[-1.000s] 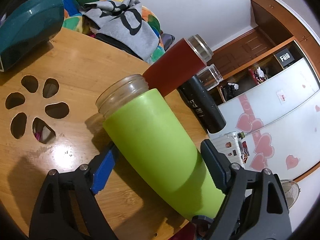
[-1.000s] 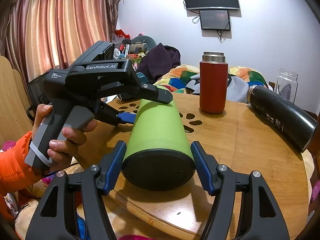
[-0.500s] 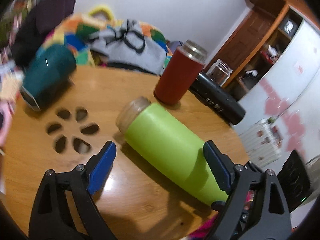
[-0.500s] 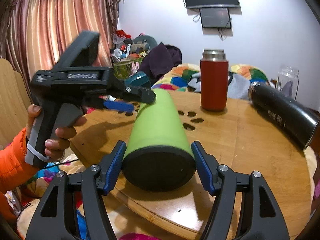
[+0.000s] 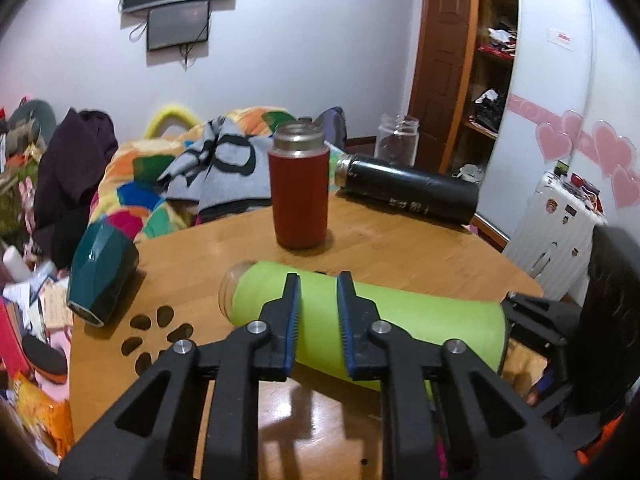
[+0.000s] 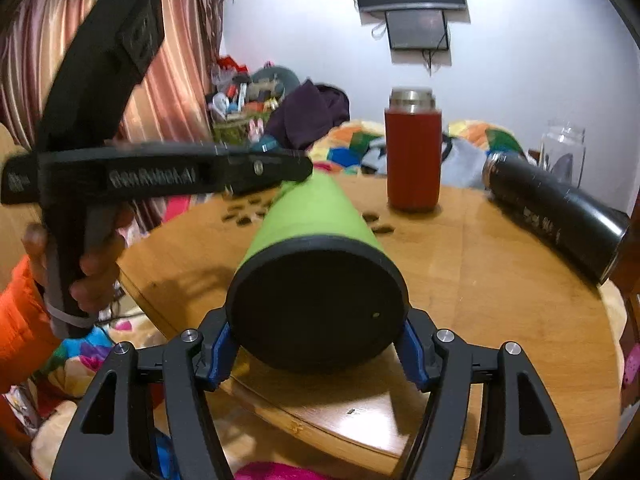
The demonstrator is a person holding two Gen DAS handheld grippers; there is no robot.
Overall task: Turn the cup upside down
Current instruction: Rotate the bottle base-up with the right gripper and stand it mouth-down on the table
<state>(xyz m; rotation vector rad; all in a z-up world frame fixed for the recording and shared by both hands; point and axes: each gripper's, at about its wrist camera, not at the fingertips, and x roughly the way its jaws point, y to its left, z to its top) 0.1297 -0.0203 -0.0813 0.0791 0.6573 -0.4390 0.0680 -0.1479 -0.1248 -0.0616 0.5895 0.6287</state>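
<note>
The green cup (image 5: 400,320) lies on its side on the round wooden table (image 5: 224,248), clear mouth to the left, black base to the right. In the right wrist view its black base (image 6: 316,304) faces the camera. My right gripper (image 6: 316,350) is shut on the cup's base end, blue pads on both sides. My left gripper (image 5: 318,320) is off the cup, held above and in front of it, its jaws nearly closed and empty. It also shows in the right wrist view (image 6: 280,170), held by a hand at left.
A red flask (image 5: 298,196) stands upright behind the cup. A black bottle (image 5: 404,192) lies on its side at the back right, a glass jar (image 5: 398,140) behind it. A dark green cup (image 5: 102,276) lies at the table's left edge. Flower-shaped holes (image 5: 156,336) pierce the tabletop.
My left gripper let go of the cup, pulled back and up, and its jaws closed. My right gripper closed onto the cup's base end.
</note>
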